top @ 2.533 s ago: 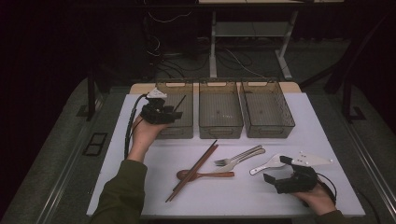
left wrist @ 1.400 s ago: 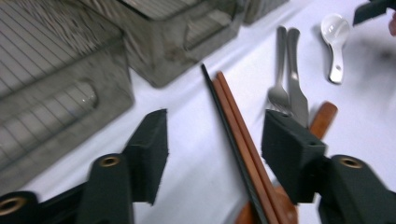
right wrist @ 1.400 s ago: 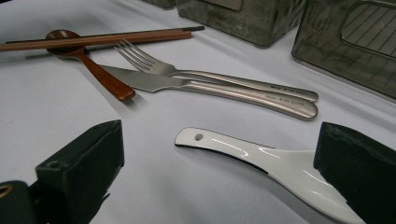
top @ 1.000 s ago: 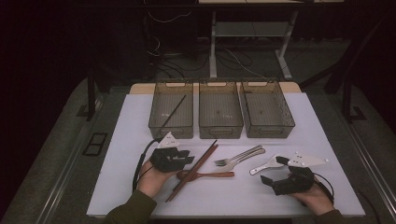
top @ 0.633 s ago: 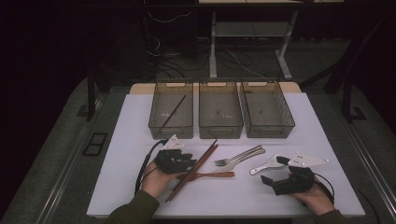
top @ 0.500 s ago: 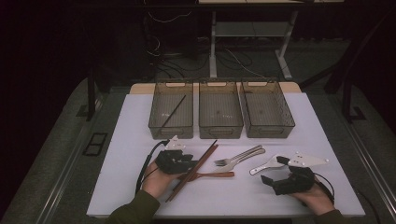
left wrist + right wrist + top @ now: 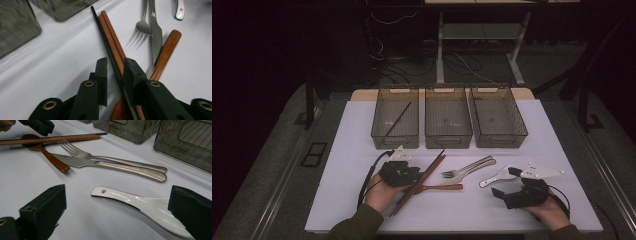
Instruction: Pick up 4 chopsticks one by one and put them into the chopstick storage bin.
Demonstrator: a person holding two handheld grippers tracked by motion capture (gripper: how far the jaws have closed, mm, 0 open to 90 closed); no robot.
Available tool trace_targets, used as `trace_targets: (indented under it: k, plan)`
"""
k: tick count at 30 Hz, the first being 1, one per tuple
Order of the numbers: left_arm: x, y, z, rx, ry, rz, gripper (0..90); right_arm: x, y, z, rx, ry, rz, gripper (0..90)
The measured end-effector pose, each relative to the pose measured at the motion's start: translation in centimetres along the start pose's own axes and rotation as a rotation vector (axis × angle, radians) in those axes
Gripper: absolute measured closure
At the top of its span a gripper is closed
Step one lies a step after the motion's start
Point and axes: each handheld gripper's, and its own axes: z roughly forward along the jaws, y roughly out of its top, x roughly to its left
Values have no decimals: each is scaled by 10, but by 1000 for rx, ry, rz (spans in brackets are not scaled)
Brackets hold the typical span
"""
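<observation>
My left gripper (image 7: 115, 66) (image 7: 414, 175) lies low over a crossed bundle: a black chopstick (image 7: 105, 35) and two brown chopsticks (image 7: 112, 37). They run between its jaws, which have just been closing. A gap still shows beside the left jaw, so it is open. Under the bundle lies a wooden spoon (image 7: 166, 50), with a fork (image 7: 143, 23) and a knife (image 7: 156, 32) beyond. My right gripper (image 7: 117, 197) (image 7: 504, 182) rests wide open at the front right. A white spoon (image 7: 140, 203) lies between its jaws, untouched.
Three clear bins stand in a row at the back: left (image 7: 395, 146), middle (image 7: 448, 145), right (image 7: 502, 144). One black chopstick (image 7: 398, 119) lies in the left bin. The white mat (image 7: 342, 165) ends near the table's front edge.
The left hand came back from the left bin, where a black chopstick now lies, to the chopstick bundle. In the last second it crept right onto the bundle. The right gripper has stayed put.
</observation>
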Motion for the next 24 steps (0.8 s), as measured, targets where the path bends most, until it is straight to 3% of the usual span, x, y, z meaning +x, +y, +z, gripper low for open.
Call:
trace_targets:
  k: [24]
  plan:
    - [0,-1,9,45,7,6,730,0,0,0,9,0,-4,14]
